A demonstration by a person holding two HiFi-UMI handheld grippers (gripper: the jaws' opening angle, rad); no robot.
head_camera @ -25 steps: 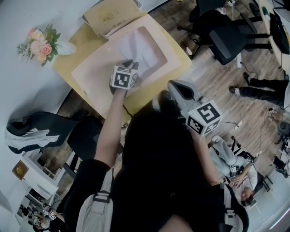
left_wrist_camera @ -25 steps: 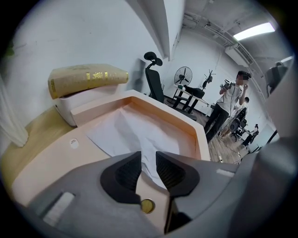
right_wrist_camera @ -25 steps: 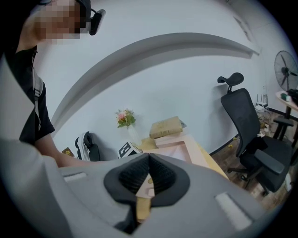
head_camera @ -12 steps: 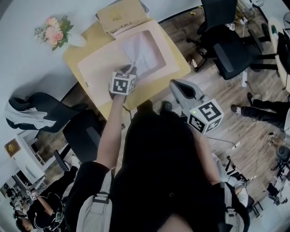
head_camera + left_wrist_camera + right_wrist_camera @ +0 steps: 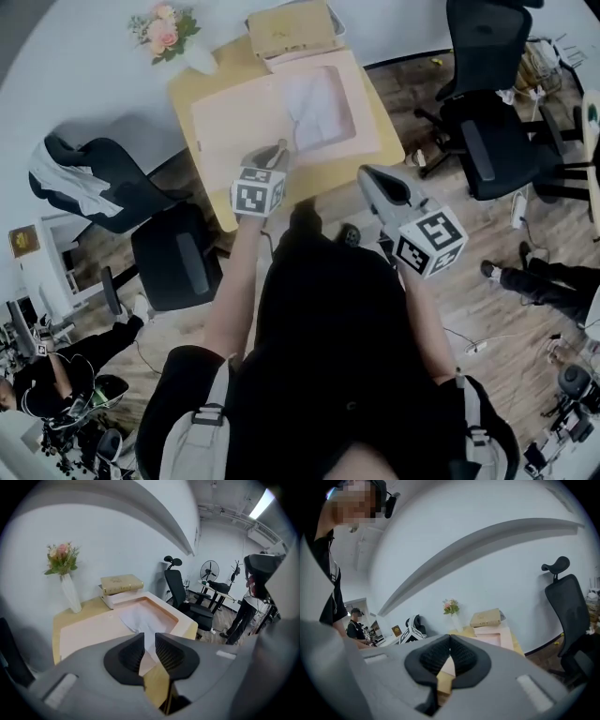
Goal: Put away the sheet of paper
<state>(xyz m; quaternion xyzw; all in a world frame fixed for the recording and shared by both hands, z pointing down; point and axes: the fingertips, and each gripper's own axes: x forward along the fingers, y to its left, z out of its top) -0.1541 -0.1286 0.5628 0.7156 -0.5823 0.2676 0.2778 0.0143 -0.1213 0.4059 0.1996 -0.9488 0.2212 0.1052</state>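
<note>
1. Left gripper (image 5: pixel 149 638) has its jaws a narrow slit apart with nothing caught between them. The white that shows through the slit is the sheet of paper (image 5: pixel 319 105), lying farther off on the table (image 5: pixel 186 97).
2. A second ago this gripper was over the sheet, its tips at the paper's near edge. It has since drawn back toward the person and now hangs at the table's near edge, clear of the paper.
3. The sheet has not gone with it — it lies flat in the sunken window of the pink tray (image 5: pixel 234 131), at the end next to the tan book (image 5: pixel 286 28), much where it lay before.
4. Right gripper (image 5: pixel 450 638) is closed tip to tip and empty. It stays off the table on the person's right, over the floor, as it was in the earlier views.
5. The whole table also looks farther off than a second ago, so the person seems to be stepping back as well as pulling the arm in.
6. My reading: the release is done and this is the retreat. The paper rests in the tray with neither gripper on it, so the putting-away looks finished, or nearly so.
7. Whether any corner of the sheet rides up on the tray's rim I cannot tell from here.
</note>
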